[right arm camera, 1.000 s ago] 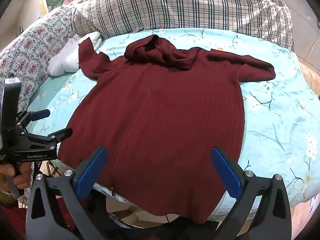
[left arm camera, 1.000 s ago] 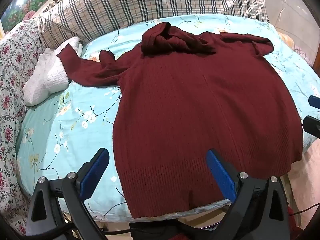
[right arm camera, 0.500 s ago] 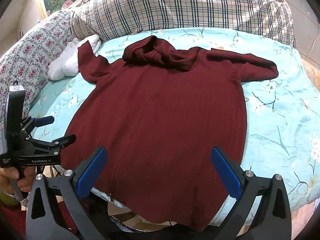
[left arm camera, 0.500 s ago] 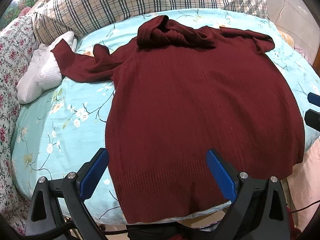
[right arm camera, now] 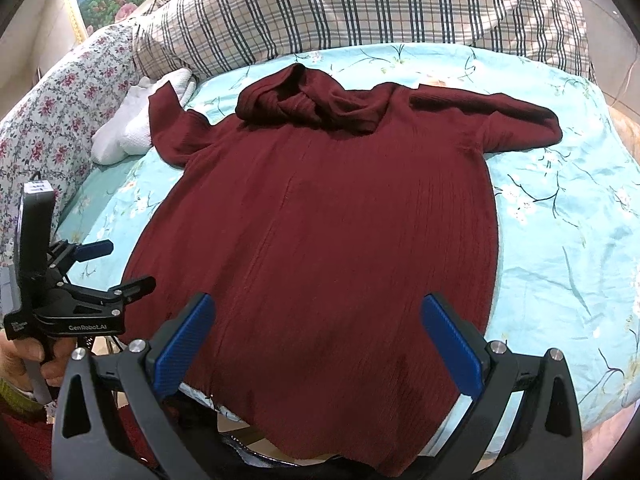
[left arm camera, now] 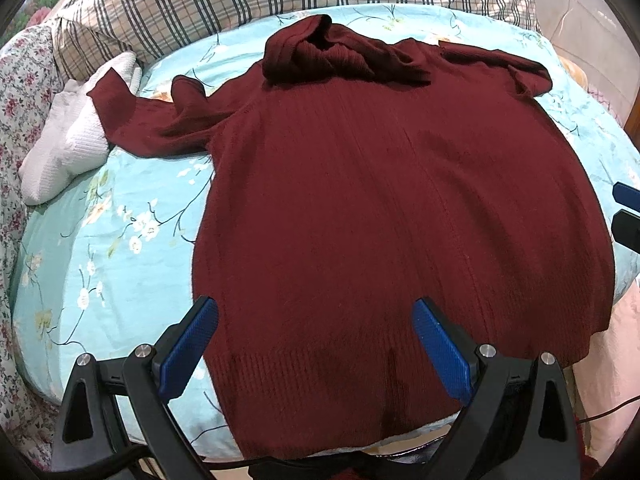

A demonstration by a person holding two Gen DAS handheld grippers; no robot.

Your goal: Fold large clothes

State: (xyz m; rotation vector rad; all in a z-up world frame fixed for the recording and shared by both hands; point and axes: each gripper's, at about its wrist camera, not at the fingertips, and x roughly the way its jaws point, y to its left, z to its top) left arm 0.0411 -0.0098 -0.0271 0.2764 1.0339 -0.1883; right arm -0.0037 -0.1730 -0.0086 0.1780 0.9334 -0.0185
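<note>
Both grippers (left arm camera: pixel 316 344) (right arm camera: pixel 318 342) — black frames, blue ribbed pads (right arm camera: pixel 182 346), silver screws, white "GenRobot.AI" lettering.

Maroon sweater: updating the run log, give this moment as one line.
maroon sweater flat on floral sheet | unfolded | left hand-held gripper open | right hand-held gripper open

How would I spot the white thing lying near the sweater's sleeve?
Start at the bed with the light blue flowered sheet, where the dark red sweater lies spread flat. Follow its sleeve toward the floral cushion; the sleeve end rests on a white textured cloth. It is the only plain white item among the patterned fabrics.
</note>
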